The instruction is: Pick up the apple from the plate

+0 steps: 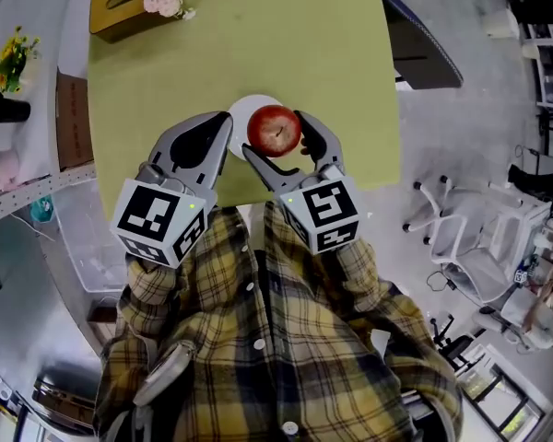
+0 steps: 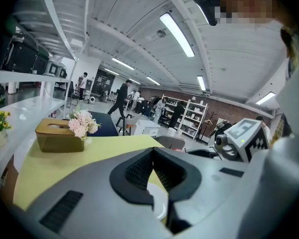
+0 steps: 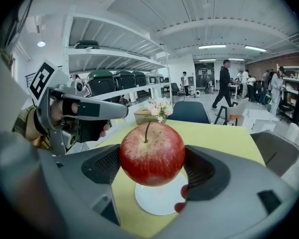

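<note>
Head view, left to right: my left gripper [image 1: 223, 134] hangs just left of the white plate [image 1: 242, 116], near its rim, with its jaws brought together and nothing between them; the left gripper view shows the two black pads meeting over bare yellow-green table [image 1: 166, 72] and an edge of the plate. Over the right half of the plate is the red apple [image 1: 274, 130], stem up, and my right gripper [image 1: 281, 144] is clamped on it, one jaw on each flank. In the right gripper view the ribbed pads [image 3: 107, 166] press into the apple's sides, and the plate's white face shows beneath the fruit with a gap of shadow between them, so I judge it is already off the dish, if only just. That puts me at the lifting step: the grasp is made and the apple appears to be carried by the jaws alone. Next I would raise it straight up from the plate, holding the squeeze even so the round, smooth skin does not roll or slip out, and leave my left gripper where it is, beside the plate and out of the way.
</note>
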